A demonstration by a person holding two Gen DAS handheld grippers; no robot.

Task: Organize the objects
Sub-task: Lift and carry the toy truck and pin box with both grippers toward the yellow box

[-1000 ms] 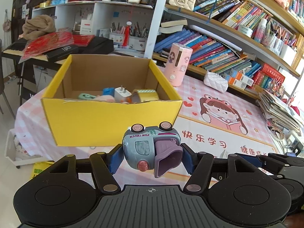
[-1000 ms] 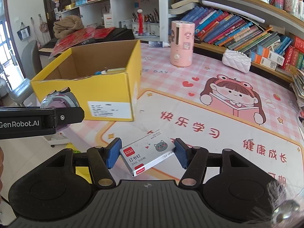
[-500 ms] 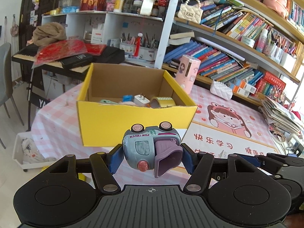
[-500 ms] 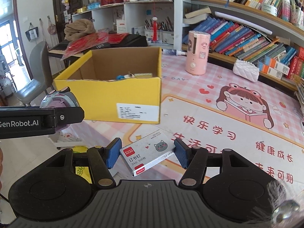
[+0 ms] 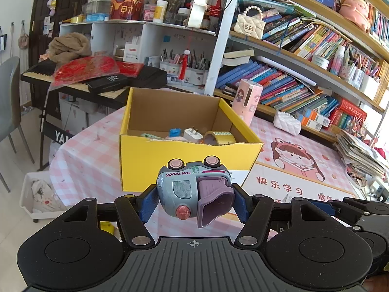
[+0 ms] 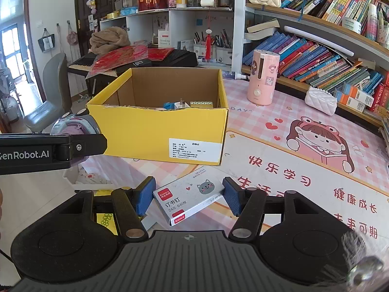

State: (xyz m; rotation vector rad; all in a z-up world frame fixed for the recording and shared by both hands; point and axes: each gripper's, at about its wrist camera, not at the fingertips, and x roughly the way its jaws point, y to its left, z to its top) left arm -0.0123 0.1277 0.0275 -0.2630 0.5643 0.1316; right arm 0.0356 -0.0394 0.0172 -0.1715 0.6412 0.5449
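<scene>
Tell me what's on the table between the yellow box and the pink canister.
Nothing: in the right wrist view only bare pink checked tablecloth separates the yellow box from the pink canister.

A grey-blue toy truck (image 5: 193, 192) with purple scoop hangs upside down, clamped, short of the open yellow box (image 5: 184, 157). A white staple box (image 6: 188, 198), tilted, is gripped nearby.

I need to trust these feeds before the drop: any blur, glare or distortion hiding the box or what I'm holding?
Left wrist: toy truck and yellow box are sharp and evenly daylit; fisheye bends the shelves. Right wrist: staples box is crisp with readable print; a hazy smear blurs the bottom-right corner, off the work area; window at far left is bright, no glare on the box.
</scene>
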